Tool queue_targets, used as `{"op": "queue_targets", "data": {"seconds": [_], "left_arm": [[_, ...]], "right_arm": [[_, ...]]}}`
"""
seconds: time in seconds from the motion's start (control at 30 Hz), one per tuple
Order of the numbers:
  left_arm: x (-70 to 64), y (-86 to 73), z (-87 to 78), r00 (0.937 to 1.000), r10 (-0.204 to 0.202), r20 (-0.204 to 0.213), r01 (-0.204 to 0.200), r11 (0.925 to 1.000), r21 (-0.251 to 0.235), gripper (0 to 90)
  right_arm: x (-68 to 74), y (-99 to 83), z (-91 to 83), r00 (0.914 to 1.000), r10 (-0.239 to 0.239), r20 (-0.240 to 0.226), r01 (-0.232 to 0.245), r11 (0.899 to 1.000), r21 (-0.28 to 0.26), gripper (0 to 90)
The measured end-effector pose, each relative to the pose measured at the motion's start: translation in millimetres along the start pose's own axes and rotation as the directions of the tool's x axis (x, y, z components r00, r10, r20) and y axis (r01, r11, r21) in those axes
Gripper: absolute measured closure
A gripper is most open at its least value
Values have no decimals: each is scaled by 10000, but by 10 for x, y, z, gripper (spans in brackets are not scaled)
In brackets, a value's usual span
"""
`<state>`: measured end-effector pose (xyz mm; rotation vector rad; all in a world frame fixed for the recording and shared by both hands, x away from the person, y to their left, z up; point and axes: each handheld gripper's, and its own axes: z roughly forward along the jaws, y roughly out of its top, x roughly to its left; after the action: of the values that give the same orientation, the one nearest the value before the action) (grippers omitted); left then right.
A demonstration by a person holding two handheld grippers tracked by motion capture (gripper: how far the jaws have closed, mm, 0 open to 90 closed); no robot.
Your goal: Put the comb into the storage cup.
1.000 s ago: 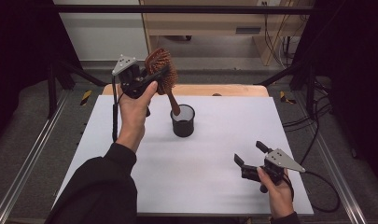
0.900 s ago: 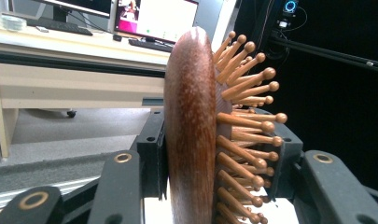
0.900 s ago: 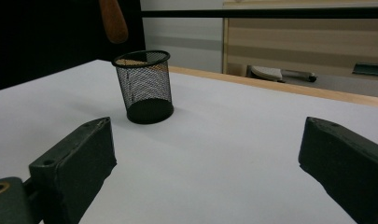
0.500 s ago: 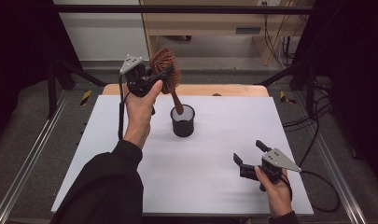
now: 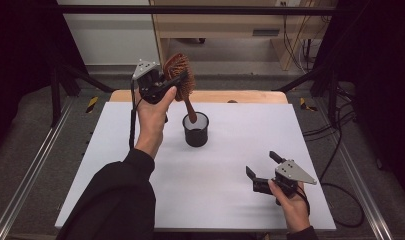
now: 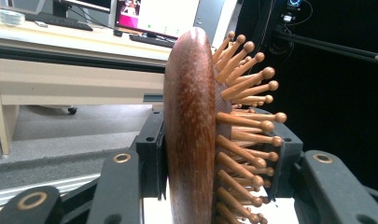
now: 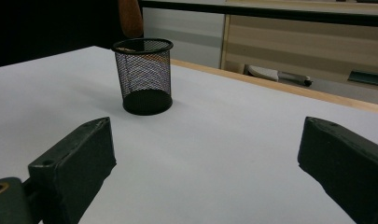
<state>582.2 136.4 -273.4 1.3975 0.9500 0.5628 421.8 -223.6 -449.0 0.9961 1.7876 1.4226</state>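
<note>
The cup (image 5: pixel 196 130) stands on the table (image 5: pixel 230 200), toward the far middle. The left gripper (image 5: pixel 162 85) is raised behind and left of the cup, with the brush (image 5: pixel 180 75) between its jaws and the handle tip in the cup. The right gripper (image 5: pixel 265 172) sits low, near right, well apart from the cup.

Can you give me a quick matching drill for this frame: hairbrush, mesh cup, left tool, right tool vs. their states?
Things:
1. wooden hairbrush
2. black mesh cup
3. left tool
4. right tool

States:
A. open, low near the table's front edge
B. standing upright on the table
C. shut on the brush head
D. held up, handle pointing down over the cup

Pairs: 1-D, 2-B, 3-C, 4-A
</note>
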Motion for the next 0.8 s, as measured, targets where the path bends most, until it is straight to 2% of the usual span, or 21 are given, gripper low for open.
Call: {"op": "queue_targets", "data": {"seconds": [0.27, 0.8], "left_arm": [[19, -11, 32, 10000, -35, -46, 35, 9999, -103, 512], [-41, -103, 135, 9989, 457, -64, -456, 9988, 180, 511]], "right_arm": [[-27, -4, -14, 9998, 66, 162, -65, 10000, -65, 42], [-11, -4, -26, 9999, 0, 133, 0, 10000, -40, 39]]}}
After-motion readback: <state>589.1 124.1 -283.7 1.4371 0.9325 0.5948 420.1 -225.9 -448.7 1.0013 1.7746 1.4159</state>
